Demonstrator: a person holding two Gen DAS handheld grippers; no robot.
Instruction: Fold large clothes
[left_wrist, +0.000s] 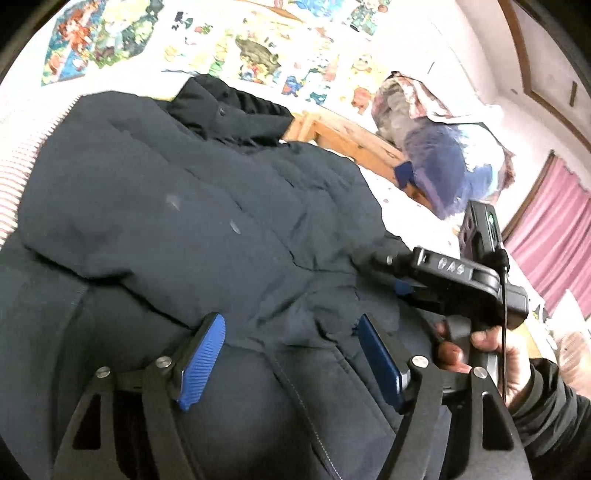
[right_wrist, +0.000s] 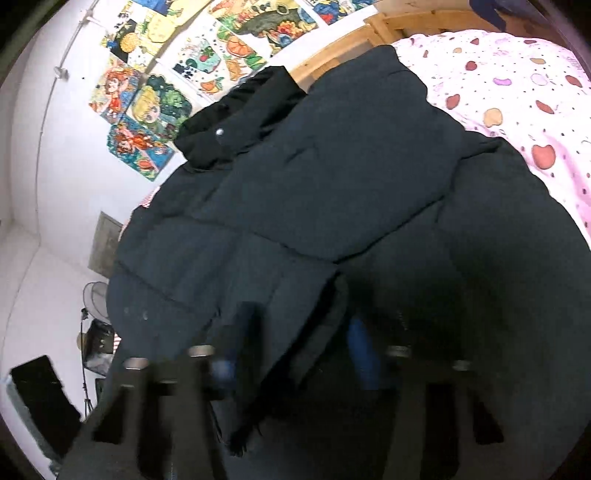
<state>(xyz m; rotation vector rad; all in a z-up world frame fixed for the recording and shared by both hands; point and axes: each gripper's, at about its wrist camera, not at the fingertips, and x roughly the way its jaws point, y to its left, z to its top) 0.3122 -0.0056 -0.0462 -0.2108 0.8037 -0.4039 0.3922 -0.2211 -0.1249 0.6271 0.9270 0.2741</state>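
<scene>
Lying on patterned bedsheet (right_wrist: 517, 92), dark padded coat (left_wrist: 184, 206), both grippers apart, left gripper (left_wrist: 291, 354), right gripper (right_wrist: 295, 354)

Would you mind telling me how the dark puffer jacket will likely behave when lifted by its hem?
The dark puffer jacket looks quilted and puffy, so probably light for its bulk. It drapes in soft folds over the bed, so it should flop. Its smooth shell may slip from the left gripper.

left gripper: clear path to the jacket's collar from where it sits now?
Probably yes. The left gripper sits open over the near part of the dark puffer jacket; the collar lies at the far end, uncovered. Only jacket fabric lies between them. The right gripper is off to one side.
</scene>
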